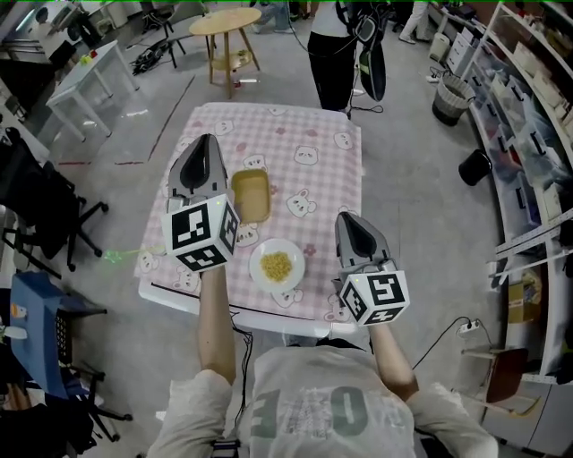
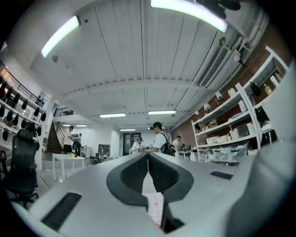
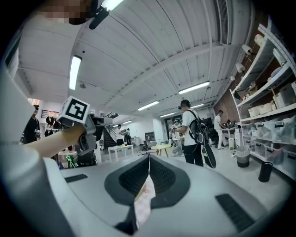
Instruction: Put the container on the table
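A tan rectangular container [image 1: 252, 196] stands empty on the pink checked tablecloth [image 1: 304, 134], free of both grippers. In the head view my left gripper [image 1: 206, 140] is held up just left of the container, jaws together and nothing in them. In its own view the left gripper [image 2: 148, 155] points level across the room, and the table is out of sight. My right gripper [image 1: 352, 217] hovers over the table's near right part, also shut and empty. Its own view shows the right gripper [image 3: 149, 157] closed, with the left gripper's marker cube [image 3: 75, 111] off to the left.
A white plate [image 1: 277, 266] with yellow food sits close in front of the container. A person [image 1: 333, 54] stands at the table's far edge. A round wooden table [image 1: 226, 27], a white table [image 1: 85, 76], black chairs [image 1: 36, 206] and shelving [image 1: 528, 134] surround the spot.
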Motion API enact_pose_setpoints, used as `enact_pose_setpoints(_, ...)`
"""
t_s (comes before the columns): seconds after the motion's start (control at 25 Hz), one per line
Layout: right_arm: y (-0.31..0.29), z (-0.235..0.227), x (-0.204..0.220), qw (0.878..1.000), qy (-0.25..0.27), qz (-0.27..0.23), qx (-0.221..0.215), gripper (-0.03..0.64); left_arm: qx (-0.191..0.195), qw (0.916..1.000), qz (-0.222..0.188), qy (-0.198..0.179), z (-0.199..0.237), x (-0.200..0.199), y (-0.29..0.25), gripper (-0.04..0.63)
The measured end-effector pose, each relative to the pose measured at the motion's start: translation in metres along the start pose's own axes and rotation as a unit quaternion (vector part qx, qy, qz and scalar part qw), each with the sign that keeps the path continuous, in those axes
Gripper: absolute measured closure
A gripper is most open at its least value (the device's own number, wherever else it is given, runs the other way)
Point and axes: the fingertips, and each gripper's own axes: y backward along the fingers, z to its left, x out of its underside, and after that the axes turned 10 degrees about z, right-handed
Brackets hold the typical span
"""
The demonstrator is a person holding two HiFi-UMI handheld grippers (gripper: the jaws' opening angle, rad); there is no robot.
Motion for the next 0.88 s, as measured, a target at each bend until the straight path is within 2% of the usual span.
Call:
enact_pose_setpoints(0.2, -0.003, 0.006, -0.022, 0.999, -0.010, -0.029, -0.021, 0.588, 0.008, 0.9974, -0.068, -0.023, -0.032, -0.021, 0.059, 0.566)
enact_pose_setpoints(0.36, -0.001, 0.013, -0.034, 0.999, 0.000, -0.045, -0.028, 0.588, -0.016, 0.9923, -0.114, -0.045, -0.054, -0.014, 0.094, 0.568)
enact_pose_setpoints(0.48, 0.001, 0.018, -0.034, 0.998, 0.022, -0.044, -0.028, 0.588, -0.023, 0.9951, -0.080, -0.053, -0.071, 0.015, 0.101, 0.569)
enact_pose_setpoints(0.64, 0.003, 0.027, -0.026, 0.998, 0.025, -0.041, -0.034, 0.588, -0.023, 0.9986, -0.034, -0.033, -0.070, 0.045, 0.111, 0.569)
enact_pose_setpoints(0.76, 0.006, 0.027, -0.020, 0.999, 0.023, -0.033, -0.036, 0.588, -0.026, 0.9993, -0.016, -0.019, -0.065, 0.057, 0.116, 0.569)
enact_pose_setpoints(0.88, 0.006, 0.028, -0.018, 0.999, 0.022, -0.029, -0.036, 0.588, -0.029, 0.9992, -0.009, -0.025, -0.061, 0.062, 0.117, 0.569)
